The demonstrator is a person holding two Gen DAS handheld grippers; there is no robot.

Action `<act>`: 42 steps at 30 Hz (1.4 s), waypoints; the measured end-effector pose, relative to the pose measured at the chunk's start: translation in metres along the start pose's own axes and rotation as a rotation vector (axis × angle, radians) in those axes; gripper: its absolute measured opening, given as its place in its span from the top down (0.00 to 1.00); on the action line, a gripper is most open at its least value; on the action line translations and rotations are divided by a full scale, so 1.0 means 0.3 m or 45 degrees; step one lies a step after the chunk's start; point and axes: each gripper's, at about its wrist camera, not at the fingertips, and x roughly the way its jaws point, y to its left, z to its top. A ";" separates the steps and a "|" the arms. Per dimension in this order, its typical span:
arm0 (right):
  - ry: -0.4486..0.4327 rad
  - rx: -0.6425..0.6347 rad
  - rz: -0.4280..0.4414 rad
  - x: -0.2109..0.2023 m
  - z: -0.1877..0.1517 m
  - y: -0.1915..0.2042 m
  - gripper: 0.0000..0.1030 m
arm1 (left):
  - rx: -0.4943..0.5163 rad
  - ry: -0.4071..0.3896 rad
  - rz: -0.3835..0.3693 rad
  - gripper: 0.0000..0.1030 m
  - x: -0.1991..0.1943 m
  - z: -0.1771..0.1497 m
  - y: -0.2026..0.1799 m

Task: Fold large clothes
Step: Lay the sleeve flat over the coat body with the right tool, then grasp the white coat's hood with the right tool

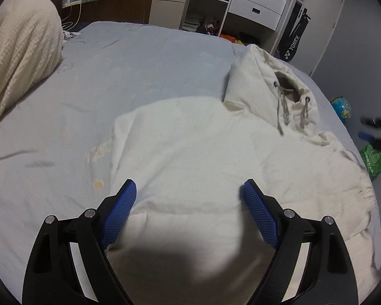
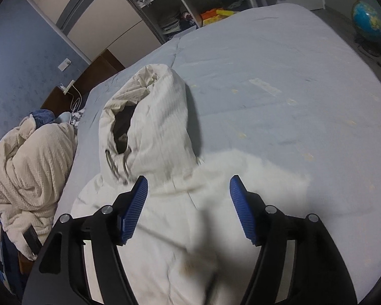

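Sprawling across the pale blue bed point(image 1: 139, 58), the white cotton hooded sweatshirt point(image 1: 190, 139) fills the frame's lower centre, its hood at upper right. Both the left hand-held gripper point(image 1: 189, 188) and the right hand-held gripper point(image 2: 188, 184) hover released above it, grasping nothing. A cream knitted blanket point(image 1: 17, 48) sits upper left.

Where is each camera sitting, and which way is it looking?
Left wrist: sits on the left tongs, looking down over the white hoodie on the bed; its own blue pads stand open, and the other tongs show blurred at the right edge.
Right wrist: sits on the right tongs, looking down at the hoodie's hood; its own open pads show.
Both share: the hoodie, the bed, the cream blanket, the globe and the shelves.
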 end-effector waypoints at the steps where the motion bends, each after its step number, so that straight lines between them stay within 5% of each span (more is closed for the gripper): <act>1: 0.005 0.005 0.008 0.033 0.022 0.006 0.39 | 0.002 -0.012 0.001 0.17 0.002 -0.007 0.003; 18: 0.066 0.082 0.090 0.482 0.271 0.112 0.39 | 0.004 -0.045 -0.062 0.07 0.063 -0.042 0.023; 29: 0.090 0.088 0.082 0.669 0.457 0.103 0.34 | 0.006 -0.052 -0.058 0.07 0.070 -0.045 0.020; 39: 0.167 0.097 0.024 0.853 0.509 0.082 0.34 | -0.010 -0.053 -0.080 0.06 0.078 -0.049 0.032; 41: 0.166 0.089 -0.004 0.868 0.499 0.078 0.39 | -0.009 -0.053 -0.078 0.06 0.078 -0.049 0.031; 42: 0.150 0.065 -0.005 0.866 0.496 0.089 0.58 | -0.008 -0.053 -0.078 0.06 0.079 -0.048 0.031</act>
